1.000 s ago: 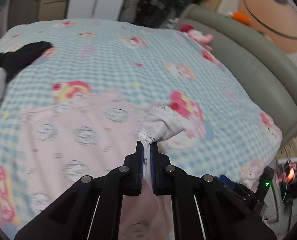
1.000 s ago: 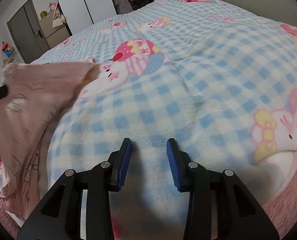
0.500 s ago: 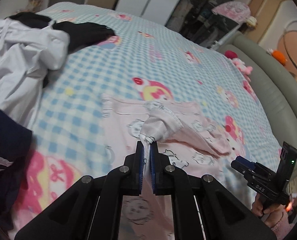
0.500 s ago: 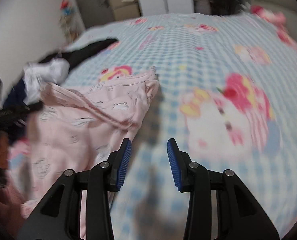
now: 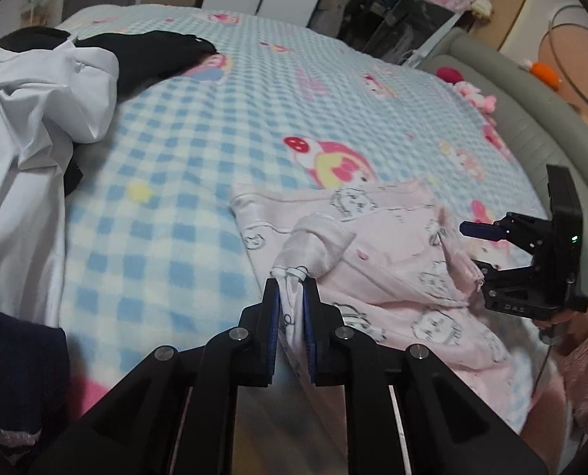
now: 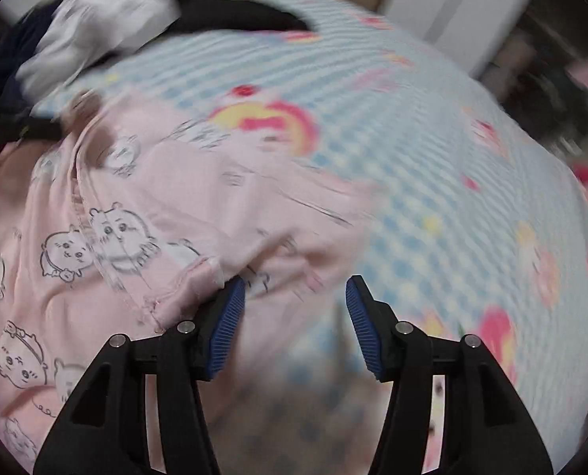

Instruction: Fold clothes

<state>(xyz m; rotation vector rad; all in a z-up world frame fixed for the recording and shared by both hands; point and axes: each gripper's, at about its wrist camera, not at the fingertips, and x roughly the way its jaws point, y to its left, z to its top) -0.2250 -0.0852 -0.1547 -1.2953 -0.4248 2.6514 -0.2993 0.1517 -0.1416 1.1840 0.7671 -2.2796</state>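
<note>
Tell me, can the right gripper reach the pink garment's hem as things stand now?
Probably yes. The right gripper has just been opening, with nothing between its jaws. The hem of the pink garment lies just beside its left finger, nothing over it. The left gripper holds another part, well aside.

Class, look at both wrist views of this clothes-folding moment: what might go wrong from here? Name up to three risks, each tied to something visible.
1. The left gripper pinches only a thin bunched edge of the pink garment, and its jaws have just been opening; the fabric may slip out.
2. The right gripper, jaws just opening and nothing between them, may grab the checked blanket along with the hem.
3. The white garment lies nearby and could crowd the fold.
</note>
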